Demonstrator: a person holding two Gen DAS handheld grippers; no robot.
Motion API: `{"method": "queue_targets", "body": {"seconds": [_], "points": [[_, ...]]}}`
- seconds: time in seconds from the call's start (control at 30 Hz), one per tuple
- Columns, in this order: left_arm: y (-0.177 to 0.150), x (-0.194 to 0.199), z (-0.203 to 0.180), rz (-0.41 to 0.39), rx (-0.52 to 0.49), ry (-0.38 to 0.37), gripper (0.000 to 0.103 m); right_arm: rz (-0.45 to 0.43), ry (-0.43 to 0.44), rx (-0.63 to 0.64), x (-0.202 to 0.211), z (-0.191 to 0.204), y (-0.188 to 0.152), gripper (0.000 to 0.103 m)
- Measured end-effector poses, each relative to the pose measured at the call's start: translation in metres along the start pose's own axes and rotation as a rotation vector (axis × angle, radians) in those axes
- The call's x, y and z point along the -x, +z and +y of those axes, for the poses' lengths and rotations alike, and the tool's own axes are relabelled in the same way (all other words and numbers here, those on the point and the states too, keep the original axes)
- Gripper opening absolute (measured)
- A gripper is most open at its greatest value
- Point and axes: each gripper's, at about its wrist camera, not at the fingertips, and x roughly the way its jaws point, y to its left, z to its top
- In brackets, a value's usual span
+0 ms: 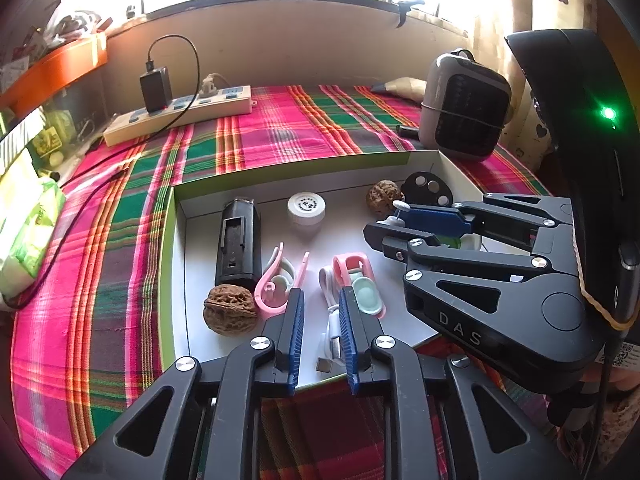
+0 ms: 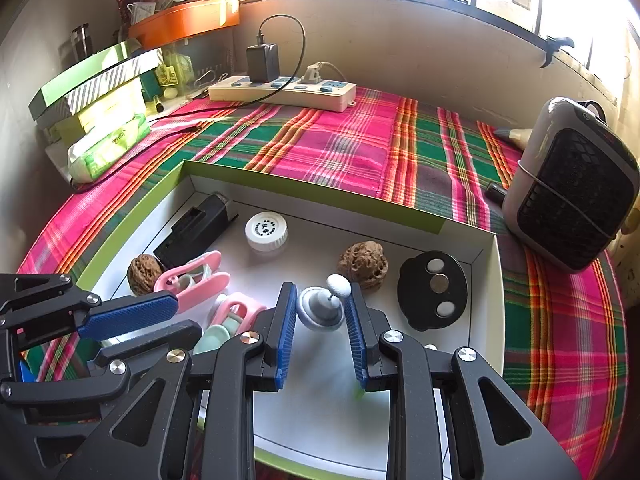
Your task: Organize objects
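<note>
A white tray with a green rim (image 1: 168, 264) (image 2: 312, 190) holds a black rectangular device (image 1: 238, 240) (image 2: 196, 228), a white round jar (image 1: 306, 208) (image 2: 266, 230), two walnuts (image 1: 230, 310) (image 2: 362, 266), a black oval disc (image 1: 428, 188) (image 2: 432, 290) and pink clips (image 1: 276, 284) (image 2: 196, 276). My left gripper (image 1: 322, 292) (image 2: 180, 320) is open low over the tray's near edge. A white USB cable (image 1: 332, 320) lies between its pads, apart from them. My right gripper (image 2: 321, 292) (image 1: 384, 224) is shut on a grey knobbed top (image 2: 320, 310) over the tray's right half.
The tray lies on a pink-and-green plaid cloth (image 1: 280, 136) (image 2: 360, 148). A power strip with a black charger (image 1: 180, 114) (image 2: 282, 92) sits by the back wall. A grey heater (image 1: 464, 108) (image 2: 572, 188) stands at the right. A tissue pack (image 1: 28, 236) (image 2: 108, 148) and stacked boxes (image 2: 92, 84) crowd the left.
</note>
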Motion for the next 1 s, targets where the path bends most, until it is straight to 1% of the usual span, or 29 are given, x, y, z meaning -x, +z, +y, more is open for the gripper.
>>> {"method": "queue_targets", "body": {"seconds": [0.13, 0.23, 0.27, 0.3, 0.37, 0.63, 1.0], "points": [[-0.001, 0.001, 0.000, 0.001, 0.001, 0.005, 0.017, -0.003, -0.002, -0.004, 0.001, 0.000, 0.000, 0.026], [-0.001, 0.001, 0.000, 0.001, 0.003, 0.002, 0.020, -0.008, -0.006, -0.003, 0.003, 0.000, 0.000, 0.026], [-0.001, 0.001, 0.000, 0.000, 0.005, 0.003, 0.020, -0.009, -0.005, -0.004, 0.003, 0.000, 0.000, 0.030], [-0.001, 0.002, 0.001, -0.002, 0.005, 0.003, 0.021, -0.013, -0.001, -0.006, 0.004, 0.000, 0.000, 0.039], [-0.001, 0.004, 0.001, -0.005, 0.006, 0.007, 0.022, -0.021, -0.002, -0.010, 0.006, 0.000, 0.000, 0.041], [-0.001, 0.010, -0.001, -0.011, 0.004, 0.015, 0.023, -0.027, -0.013, -0.017, 0.009, -0.002, -0.001, 0.041], [-0.007, 0.022, -0.004, -0.024, 0.017, 0.062, 0.024, -0.048, -0.017, -0.044, 0.029, -0.001, -0.009, 0.041]]}}
